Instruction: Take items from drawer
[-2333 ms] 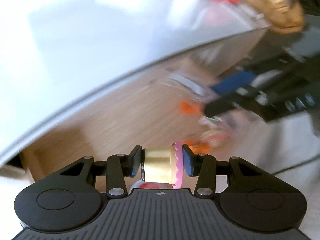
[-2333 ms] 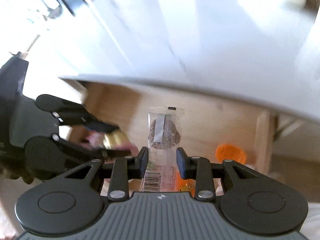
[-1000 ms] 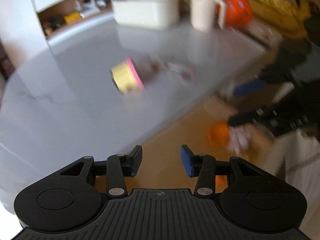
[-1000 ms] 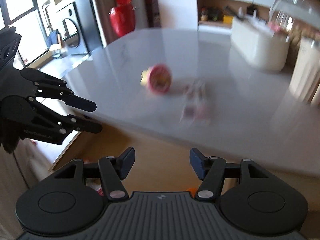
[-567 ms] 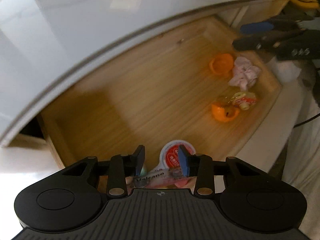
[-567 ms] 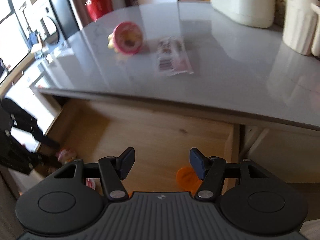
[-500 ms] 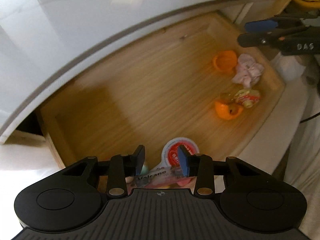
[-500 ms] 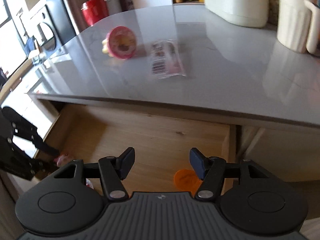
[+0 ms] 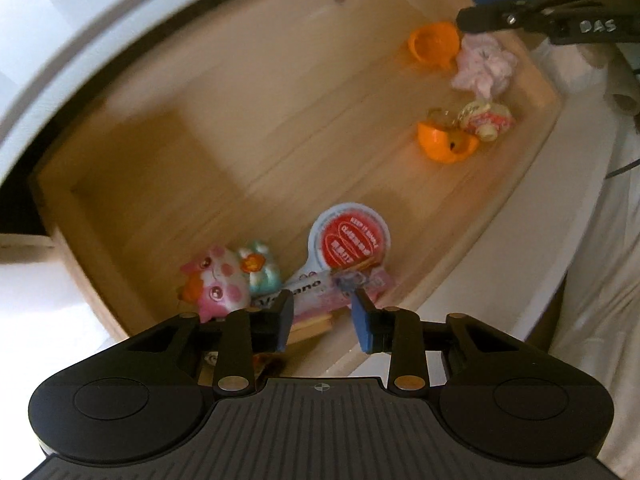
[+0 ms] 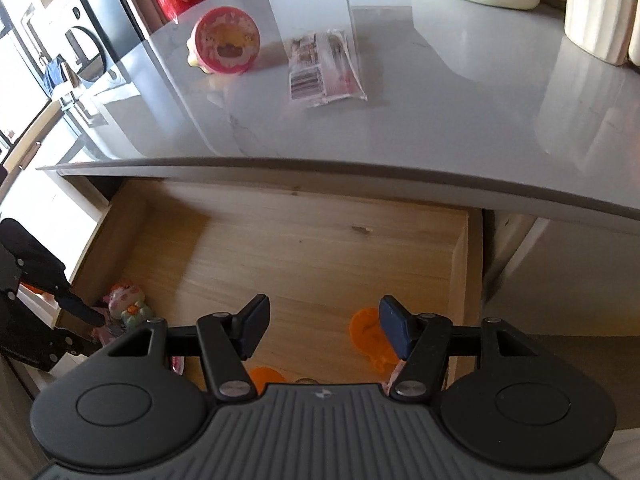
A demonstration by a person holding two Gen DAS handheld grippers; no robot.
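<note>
Inside drawer [image 9: 168, 184]: toys [image 9: 224, 280], packets [image 9: 320, 296].

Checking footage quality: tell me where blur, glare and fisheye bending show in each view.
Left wrist view: drawer rim bows strongly; snack packet and pig toy slightly smeared. Right wrist view: sharper; countertop carries window glare, its edge curving.

The pink snack packet [image 9: 320, 300] lies partly hidden behind the left gripper [image 9: 322, 316].
</note>
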